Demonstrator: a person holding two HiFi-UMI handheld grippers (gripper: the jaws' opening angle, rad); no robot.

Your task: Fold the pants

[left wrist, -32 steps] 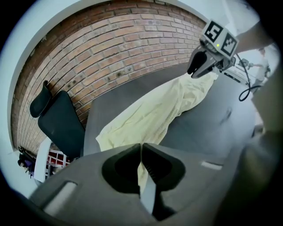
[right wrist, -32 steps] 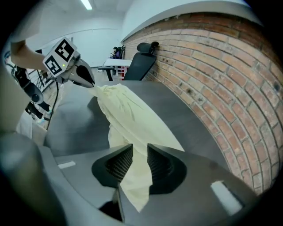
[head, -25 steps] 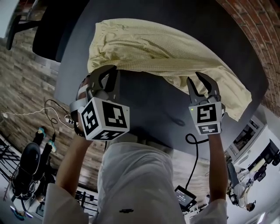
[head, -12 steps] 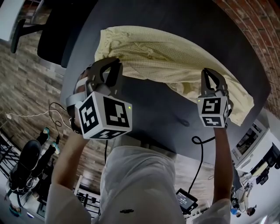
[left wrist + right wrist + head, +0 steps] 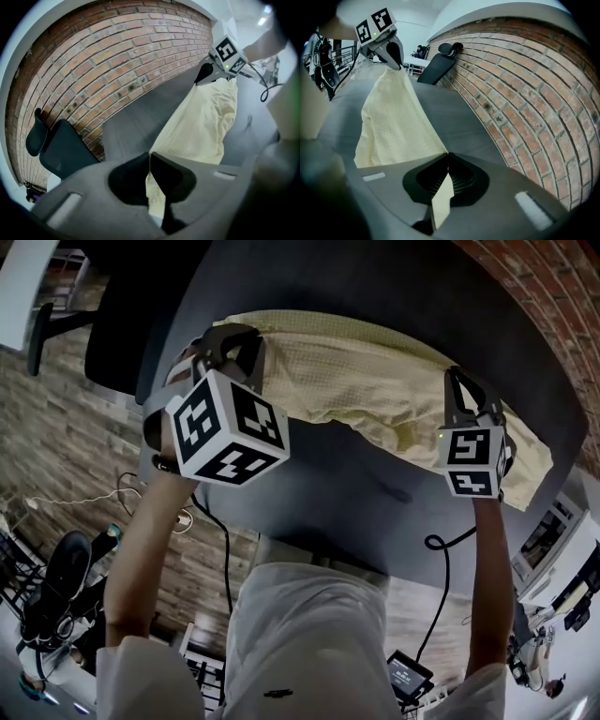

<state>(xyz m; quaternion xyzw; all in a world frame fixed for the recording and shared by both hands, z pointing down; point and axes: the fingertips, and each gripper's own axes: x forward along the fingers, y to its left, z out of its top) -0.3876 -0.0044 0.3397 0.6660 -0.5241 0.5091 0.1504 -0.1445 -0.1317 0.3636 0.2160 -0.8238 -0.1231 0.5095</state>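
Pale yellow pants [image 5: 375, 390] of a thin, finely checked weave, lying crosswise on the far half of the dark bench [image 5: 356, 488]. Wrinkled and bunched along the near edge, stretched as one long band from left to right between the two grippers.

At the left, beyond the bench's rounded edge, a black office chair [image 5: 112, 334] just beside the bench, with wood-look floor [image 5: 56, 409] around it. Left gripper [image 5: 150, 161] pressed together on the left end of the pants, a narrow strip of the yellow cloth pinched between the pads.

In the middle, bare dark bench surface on the person's side, free from the cloth up to the near edge. Farther away, more bare bench between the pants and the brick wall [image 5: 525, 84].

At the right, right gripper [image 5: 447, 161] also closed tight, pinching a fold of the pants, with a small flap of cloth showing past the pads. Right end of the pants close to the bench's right edge. Black cable [image 5: 433, 545] hanging below the near edge there.

On the cube of each gripper, black-and-white square markers, patterns and not readable words. Small green light beside the marker on the right one.
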